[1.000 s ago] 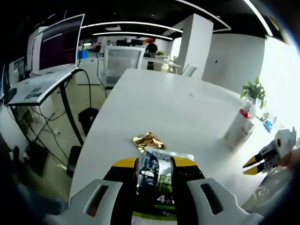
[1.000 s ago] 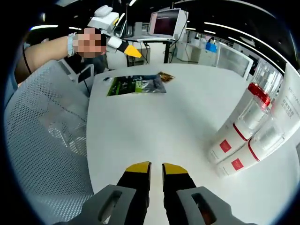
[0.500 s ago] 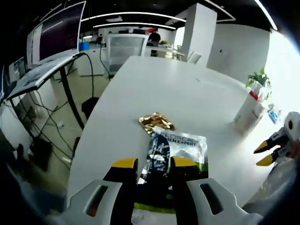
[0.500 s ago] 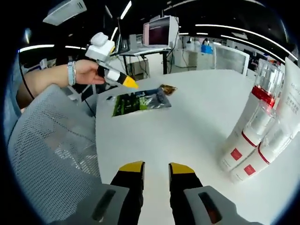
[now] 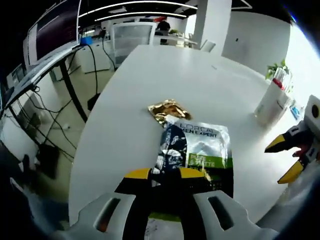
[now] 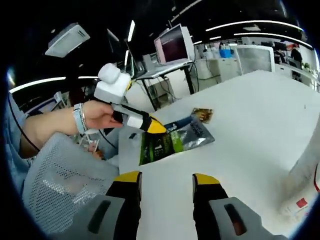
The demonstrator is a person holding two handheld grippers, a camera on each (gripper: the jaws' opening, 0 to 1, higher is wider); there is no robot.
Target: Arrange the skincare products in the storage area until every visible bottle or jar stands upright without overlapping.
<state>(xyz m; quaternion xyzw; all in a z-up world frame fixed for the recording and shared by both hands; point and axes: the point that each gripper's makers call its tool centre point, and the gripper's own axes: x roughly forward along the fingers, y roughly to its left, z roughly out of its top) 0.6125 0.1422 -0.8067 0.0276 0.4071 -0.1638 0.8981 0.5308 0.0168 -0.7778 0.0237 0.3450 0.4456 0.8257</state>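
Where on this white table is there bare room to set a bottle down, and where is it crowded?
Free: the wide tabletop beyond the gold packet, and the stretch between the green sachet and the white bottle. Crowded: the near edge, where sachet, packet and left gripper meet.

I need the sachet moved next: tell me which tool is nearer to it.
Left. The left tool sits right over the sachet's near edge; the right tool is open, apart from it across bare table.
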